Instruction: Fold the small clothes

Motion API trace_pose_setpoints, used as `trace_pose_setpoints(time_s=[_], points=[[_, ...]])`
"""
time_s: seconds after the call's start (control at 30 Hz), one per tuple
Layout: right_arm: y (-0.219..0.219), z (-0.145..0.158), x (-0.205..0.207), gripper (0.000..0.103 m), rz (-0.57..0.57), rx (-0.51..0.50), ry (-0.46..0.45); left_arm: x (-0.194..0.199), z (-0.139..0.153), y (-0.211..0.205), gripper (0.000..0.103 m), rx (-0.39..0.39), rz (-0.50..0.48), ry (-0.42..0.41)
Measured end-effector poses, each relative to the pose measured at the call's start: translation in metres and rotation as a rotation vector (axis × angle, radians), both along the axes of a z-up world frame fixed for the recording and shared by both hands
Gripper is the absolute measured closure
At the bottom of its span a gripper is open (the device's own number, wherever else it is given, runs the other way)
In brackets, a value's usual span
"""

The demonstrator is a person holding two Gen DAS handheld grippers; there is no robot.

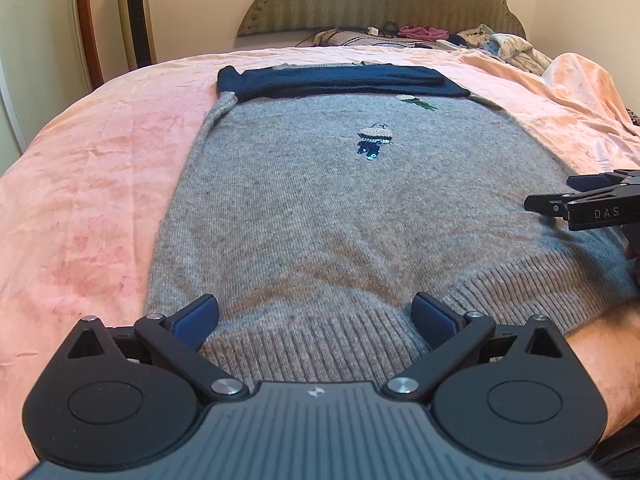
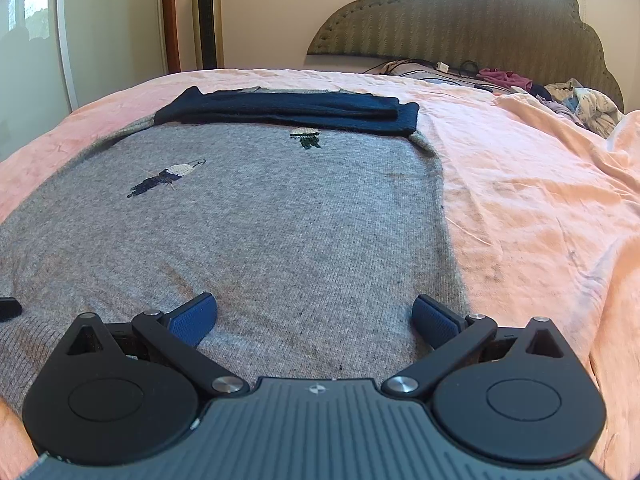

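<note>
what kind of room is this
Most likely a bedroom: a bed with a pink blanket, a padded headboard against the wall, and a heap of loose clothes by it. A grey sweater lies spread out.

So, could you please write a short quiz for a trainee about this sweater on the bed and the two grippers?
1. True or false: the navy sleeves lie folded across the top of the grey sweater.
2. Multiple choice: the left gripper is A) shut on the hem, B) open over the ribbed hem, C) holding a sleeve.
3. Fill in: the sweater lies on a ____ blanket.

Key
1. True.
2. B. Its jaws stand wide apart with the hem between them; the right gripper is open too, near the sweater's right edge.
3. Pink.
</note>
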State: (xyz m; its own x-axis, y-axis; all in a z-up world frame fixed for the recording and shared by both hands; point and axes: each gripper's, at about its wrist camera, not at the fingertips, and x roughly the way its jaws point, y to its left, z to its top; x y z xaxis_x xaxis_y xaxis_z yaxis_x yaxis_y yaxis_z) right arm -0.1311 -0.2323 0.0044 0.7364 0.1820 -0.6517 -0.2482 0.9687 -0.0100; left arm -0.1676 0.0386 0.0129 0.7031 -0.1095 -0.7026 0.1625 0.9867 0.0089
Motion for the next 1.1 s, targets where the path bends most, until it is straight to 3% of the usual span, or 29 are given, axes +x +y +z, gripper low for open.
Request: trace_pose_setpoints(time_s=[0.2, 0.37, 0.43, 0.53, 0.63, 0.73, 0.77, 0.8, 0.87, 0.93, 1.0, 1.1], points=[[0.003, 0.003, -0.022, 0.000, -0.028, -0.012, 0.040, -0.002, 0.004, 0.000, 0.000, 0.004, -0.004, 0.024], [-0.001, 0.016, -0.057, 0.000, 0.092, -0.027, 0.148, -0.002, 0.020, 0.010, 0.000, -0.061, -0.045, 0.063], [-0.005, 0.029, -0.044, 0.000, 0.079, 0.011, 0.187, 0.010, 0.028, 0.008, 0.000, -0.066, -0.069, 0.043], [-0.009, 0.048, -0.010, 0.000, 0.029, 0.134, 0.113, 0.039, 0.035, -0.011, 0.000, -0.025, -0.100, -0.012], [-0.001, 0.041, 0.036, 0.000, -0.007, 0.196, 0.128, 0.068, 0.030, -0.031, 0.000, -0.012, -0.133, -0.018], [0.022, 0.010, 0.059, 0.000, -0.004, 0.081, 0.220, 0.080, 0.009, -0.040, 0.000, 0.035, -0.136, 0.045], [0.033, 0.005, 0.051, 0.000, 0.028, -0.008, 0.163, 0.076, 0.001, -0.037, 0.000, 0.039, -0.137, 0.054], [0.040, 0.000, 0.038, 0.000, 0.079, -0.076, 0.101, 0.065, -0.002, -0.027, 0.000, 0.008, -0.141, 0.012], [0.032, -0.004, 0.011, 0.000, 0.113, -0.069, 0.026, 0.044, -0.006, -0.013, 0.000, 0.016, -0.162, -0.021], [0.012, -0.003, -0.010, 0.000, 0.098, 0.003, 0.041, 0.027, -0.004, 0.004, 0.000, 0.004, -0.158, -0.008], [0.002, -0.001, -0.033, 0.000, 0.137, -0.023, 0.040, 0.012, 0.000, 0.017, 0.000, 0.007, -0.161, 0.002], [-0.016, 0.010, -0.048, 0.000, 0.138, -0.002, 0.115, 0.002, 0.009, 0.033, 0.000, -0.014, -0.137, 0.031]])
